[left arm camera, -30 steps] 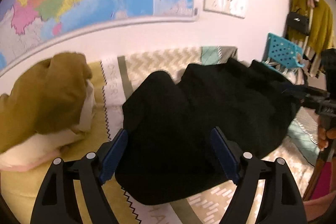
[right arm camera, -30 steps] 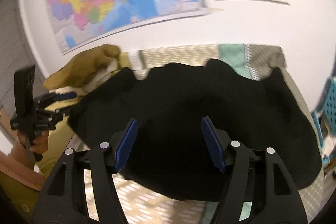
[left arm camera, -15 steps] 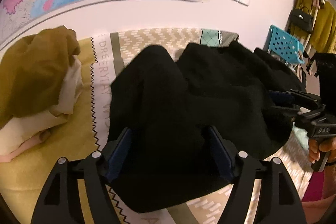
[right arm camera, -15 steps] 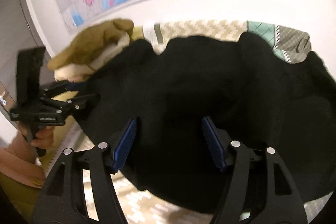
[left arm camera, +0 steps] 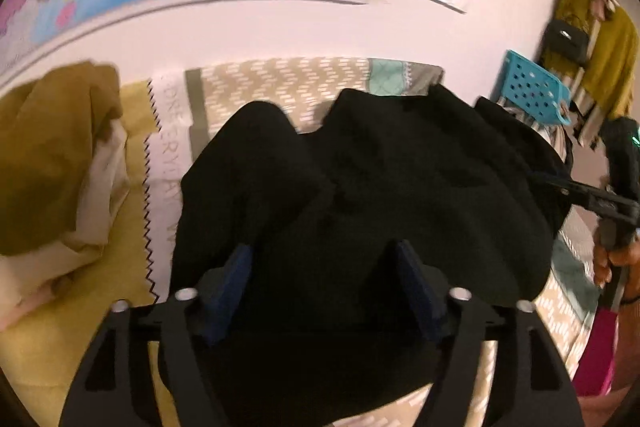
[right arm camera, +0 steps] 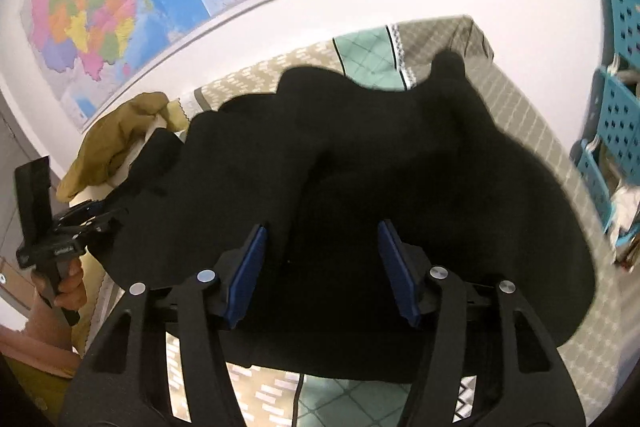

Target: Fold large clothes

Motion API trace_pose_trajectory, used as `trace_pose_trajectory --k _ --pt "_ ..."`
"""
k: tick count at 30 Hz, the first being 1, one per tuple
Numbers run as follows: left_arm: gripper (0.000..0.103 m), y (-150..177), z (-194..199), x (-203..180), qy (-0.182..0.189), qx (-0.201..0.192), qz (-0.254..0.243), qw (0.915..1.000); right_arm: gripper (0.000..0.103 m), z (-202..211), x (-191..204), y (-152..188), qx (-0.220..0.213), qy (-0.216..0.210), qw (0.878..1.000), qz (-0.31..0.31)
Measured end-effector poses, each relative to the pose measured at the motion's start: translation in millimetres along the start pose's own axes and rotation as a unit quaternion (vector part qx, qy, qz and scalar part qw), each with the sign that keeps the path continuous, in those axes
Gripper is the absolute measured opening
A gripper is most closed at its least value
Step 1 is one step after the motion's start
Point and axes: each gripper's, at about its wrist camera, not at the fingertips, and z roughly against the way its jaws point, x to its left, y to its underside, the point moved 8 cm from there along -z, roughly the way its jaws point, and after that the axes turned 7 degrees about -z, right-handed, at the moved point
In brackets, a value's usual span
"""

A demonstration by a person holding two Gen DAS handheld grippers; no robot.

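Note:
A large black garment (left arm camera: pixel 400 167) lies crumpled across a patterned cover (left arm camera: pixel 280 83). In the left wrist view my left gripper (left arm camera: pixel 322 253) hangs open low over the garment's near left part, with black cloth under and between its blue pads (left arm camera: pixel 236 275). In the right wrist view the same garment (right arm camera: pixel 400 155) fills the middle. My right gripper (right arm camera: pixel 322 229) is over its near edge with its jaws closing. Cloth lies between the pads (right arm camera: pixel 396 267), which do not press on it. Each view shows the other gripper at the side: the right gripper (left arm camera: pixel 580 193), the left gripper (right arm camera: pixel 80 219).
A mustard and cream pile of clothes (left arm camera: pixel 52 155) sits at the left end of the cover, also seen as the mustard pile (right arm camera: pixel 116 139). A blue perforated chair (left arm camera: pixel 532 91) stands at the right end. A map (right arm camera: pixel 120 7) hangs on the wall behind.
Both grippers have come down closer over the black garment. The right gripper has shifted right and rolled, and its jaws have narrowed a little.

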Motion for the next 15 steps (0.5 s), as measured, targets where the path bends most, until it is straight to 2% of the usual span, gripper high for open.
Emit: trace_pose_trajectory --k 4,6,9,10,13,15 --pt "0.074 -4.6 10.2 -0.3 -0.008 -0.012 -0.001 0.9999 0.060 18.7 -6.8 -21.0 -0.035 0.011 0.999 0.000" --pt "0.075 -5.9 9.7 1.6 -0.017 -0.011 -0.005 0.9998 0.060 12.0 -19.7 -28.1 -0.031 0.031 0.999 -0.007" --pt "0.076 -2.5 0.4 13.1 -0.023 0.005 0.015 0.9996 0.059 -7.6 -53.7 -27.2 -0.003 0.057 0.997 -0.046" --pt "0.079 -1.1 -0.2 16.3 -0.026 0.007 0.020 0.9994 0.059 -12.5 -59.4 -23.5 0.005 0.041 0.997 -0.065" --pt "0.079 0.8 7.7 22.6 -0.028 0.006 0.039 0.9988 0.062 -4.7 -56.2 -20.6 -0.007 0.039 0.997 -0.070" --pt "0.079 3.1 20.2 25.3 -0.033 -0.002 0.044 0.9985 0.068 10.9 -50.2 -20.6 -0.022 0.010 0.996 -0.081"
